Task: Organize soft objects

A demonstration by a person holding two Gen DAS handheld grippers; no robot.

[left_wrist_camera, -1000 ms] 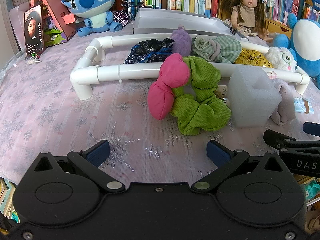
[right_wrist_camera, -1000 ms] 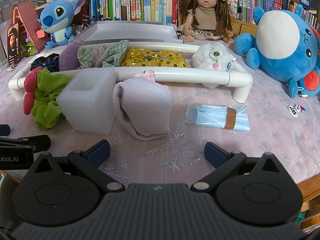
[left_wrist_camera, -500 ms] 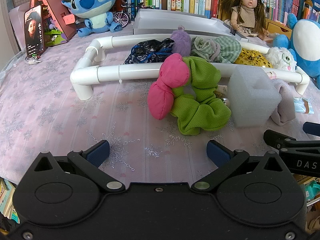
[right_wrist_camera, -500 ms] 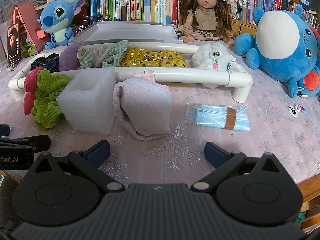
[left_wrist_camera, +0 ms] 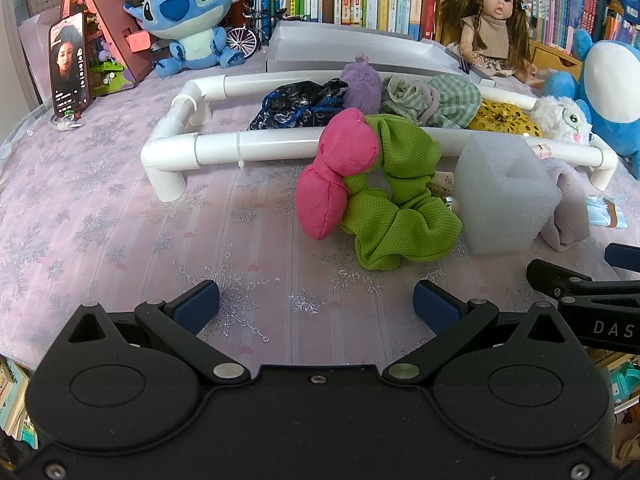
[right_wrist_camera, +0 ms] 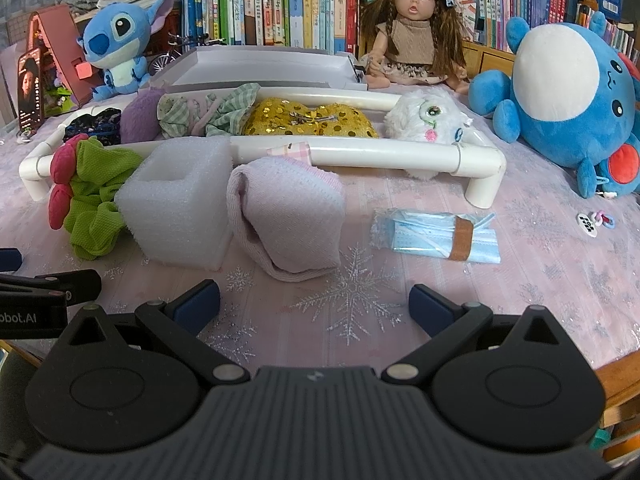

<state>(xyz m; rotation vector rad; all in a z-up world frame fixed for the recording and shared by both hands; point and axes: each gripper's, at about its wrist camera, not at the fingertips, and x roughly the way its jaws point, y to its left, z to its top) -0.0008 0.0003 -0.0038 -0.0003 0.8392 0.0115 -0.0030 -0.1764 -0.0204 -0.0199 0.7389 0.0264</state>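
Hovering unchanged: nothing is moving since a second ago, so sorting is yet to begin

Left gripper [left_wrist_camera: 316, 300] and right gripper [right_wrist_camera: 314, 300] are idling spread, empty; green scrunchie [left_wrist_camera: 396, 208], foam block [right_wrist_camera: 176, 208] and pink sock [right_wrist_camera: 288, 216] are lying mid-frame before the white pipe frame [right_wrist_camera: 360, 156]

White lettering "DAS" is printed on the black body of the right gripper [left_wrist_camera: 592, 308], seen at the right edge of the left wrist view; the word is cut off by the frame edge. The white lettering "obot.AI" is printed on the black body of the left gripper [right_wrist_camera: 36, 304], seen at the left edge of the right wrist view; its first letters are cut off. Printed characters are carried on the spines of the books [right_wrist_camera: 280, 0] along the top of both views, but they are too small to be read. Small text lines are shown on the phone screen [left_wrist_camera: 69, 65] at upper left, also illegible.
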